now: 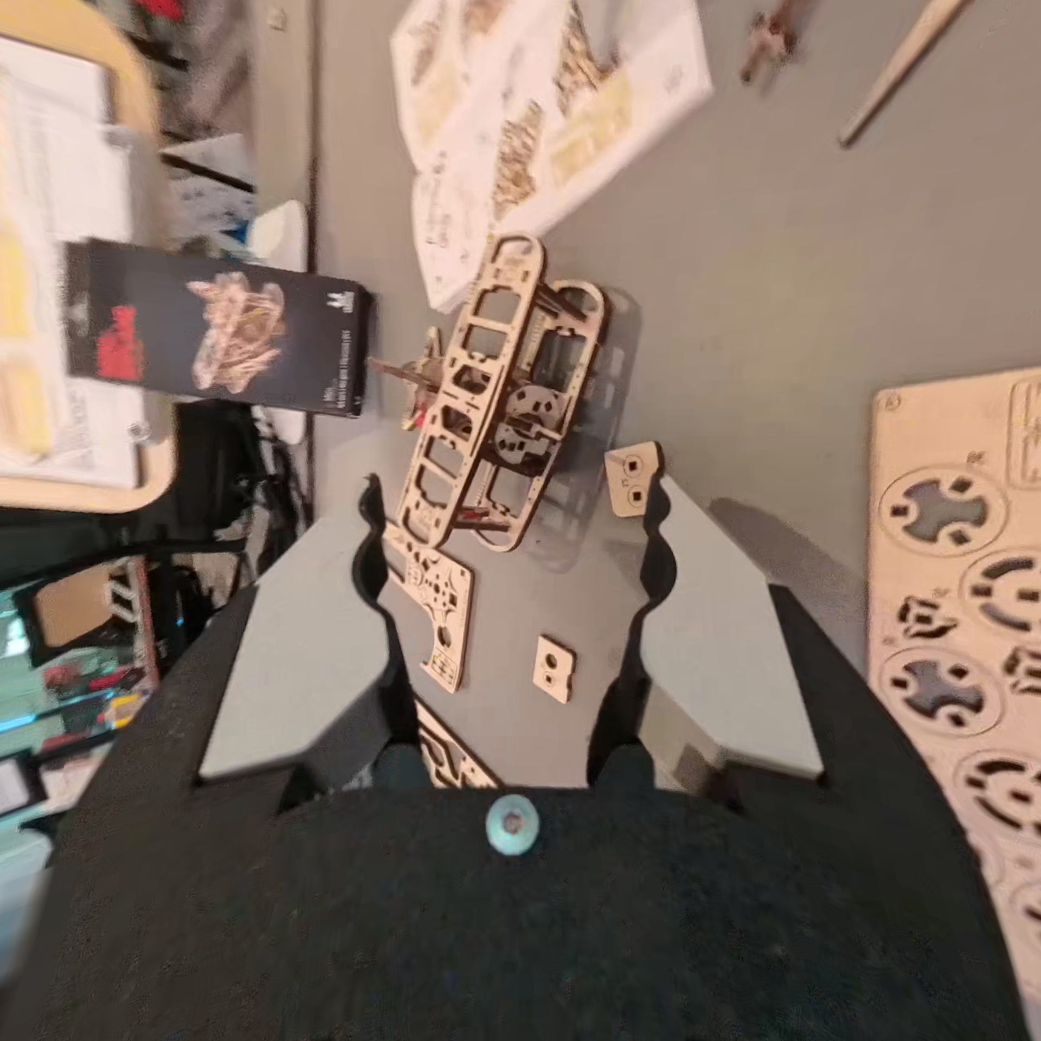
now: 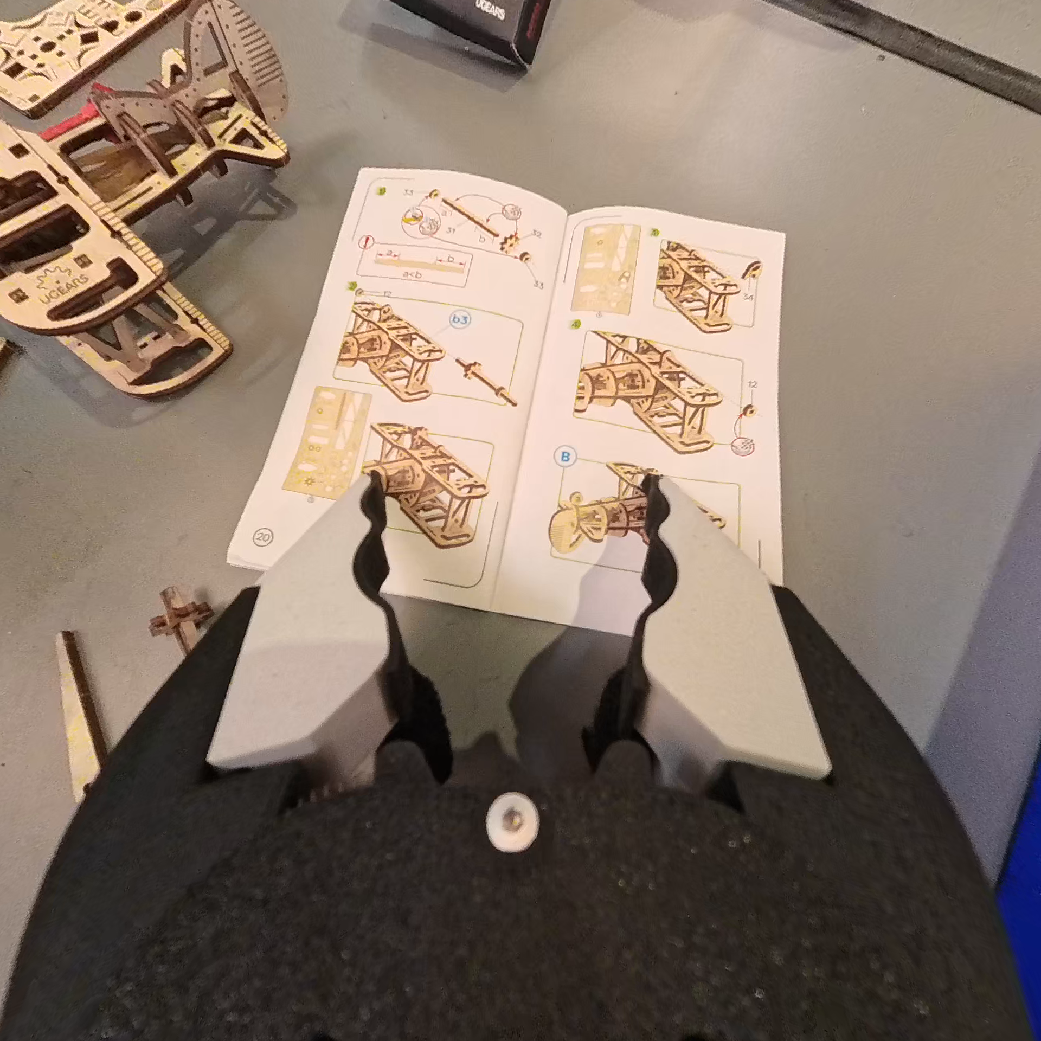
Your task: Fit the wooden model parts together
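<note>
Left gripper (image 1: 512,495) fingers spread apart, grasping nothing, above the grey table (image 1: 760,338). Between and below the fingers lie a small two-hole wooden piece (image 1: 554,668) and a fretted wooden sheet (image 1: 439,608); just beyond the fingertips stands the part-built wooden biplane (image 1: 501,394), a black box (image 1: 217,329) left of it. Right gripper (image 2: 510,484) fingers likewise released and empty, over an open instruction booklet (image 2: 535,349); the biplane (image 2: 107,225) sits far left of these fingers.

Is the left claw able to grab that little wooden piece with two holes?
Probably yes. The left claw is open and empty, and the little piece lies flat on the table between its fingers with nothing covering it.
</note>
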`<state>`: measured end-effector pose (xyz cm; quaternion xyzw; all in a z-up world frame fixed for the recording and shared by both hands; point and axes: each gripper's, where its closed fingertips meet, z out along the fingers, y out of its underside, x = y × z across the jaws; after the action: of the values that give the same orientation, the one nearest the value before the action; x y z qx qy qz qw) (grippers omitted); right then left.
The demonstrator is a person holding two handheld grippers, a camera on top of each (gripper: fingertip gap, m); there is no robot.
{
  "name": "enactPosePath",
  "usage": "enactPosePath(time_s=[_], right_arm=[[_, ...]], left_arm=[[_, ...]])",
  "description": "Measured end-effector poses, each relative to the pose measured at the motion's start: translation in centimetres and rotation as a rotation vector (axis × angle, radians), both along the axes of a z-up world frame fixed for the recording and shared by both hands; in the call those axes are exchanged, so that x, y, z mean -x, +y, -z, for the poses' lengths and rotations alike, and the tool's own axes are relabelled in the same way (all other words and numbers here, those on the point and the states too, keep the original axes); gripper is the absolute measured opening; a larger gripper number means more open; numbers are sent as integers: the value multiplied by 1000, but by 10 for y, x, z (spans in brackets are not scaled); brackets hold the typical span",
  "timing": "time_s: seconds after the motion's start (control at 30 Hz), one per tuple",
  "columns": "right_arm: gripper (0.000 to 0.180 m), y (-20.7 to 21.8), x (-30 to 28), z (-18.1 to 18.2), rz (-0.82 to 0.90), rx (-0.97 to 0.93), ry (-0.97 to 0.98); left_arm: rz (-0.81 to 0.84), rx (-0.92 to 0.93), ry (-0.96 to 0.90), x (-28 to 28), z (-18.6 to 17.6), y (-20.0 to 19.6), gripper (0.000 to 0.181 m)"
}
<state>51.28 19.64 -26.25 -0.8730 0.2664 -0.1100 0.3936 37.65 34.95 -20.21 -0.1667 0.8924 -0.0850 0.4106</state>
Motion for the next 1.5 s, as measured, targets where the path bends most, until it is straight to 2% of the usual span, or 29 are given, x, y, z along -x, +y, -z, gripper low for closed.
enactPosePath(time_s=[0.17,0.23,0.5,0.6,0.67,0.73,0.8,0.9,1.03,1.17,1.23,1.33,1.4,1.5], right_arm=[[91,0,0,-1,-2,-17,14],[91,0,0,-2,-1,-23,19],[88,-1,1,-3,-2,-45,36],[87,-1,1,-4,-5,-49,39],[85,-2,1,-7,5,-75,50],[90,-5,-1,-21,26,-141,30],[87,-10,4,-48,43,-228,-15],[82,1,36,-81,4,-422,77],[81,23,80,-86,-30,-537,211],[83,50,110,-88,-69,-586,190],[87,69,120,-96,-85,-573,103],[86,92,124,-113,-46,-545,-66],[83,101,124,-123,1,-502,-196],[75,107,119,-133,68,-426,-336]], left_arm=[[-17,182,227,-30,-7,-1,94],[-39,189,310,-41,0,2,94],[-18,192,557,-40,28,-6,70],[-16,167,549,-46,29,-3,55],[-26,171,556,-49,28,-1,52],[-21,156,556,-48,28,0,52],[-21,140,541,-48,28,2,52],[-39,210,525,-48,25,0,52],[-76,488,480,-50,5,-11,52],[-75,994,351,-53,-46,-27,52],[-47,1304,281,-51,-76,-34,51],[-51,1640,192,-50,-99,-34,51],[-73,1789,167,-51,-104,-33,51],[-77,1920,158,-51,-107,-34,51]])
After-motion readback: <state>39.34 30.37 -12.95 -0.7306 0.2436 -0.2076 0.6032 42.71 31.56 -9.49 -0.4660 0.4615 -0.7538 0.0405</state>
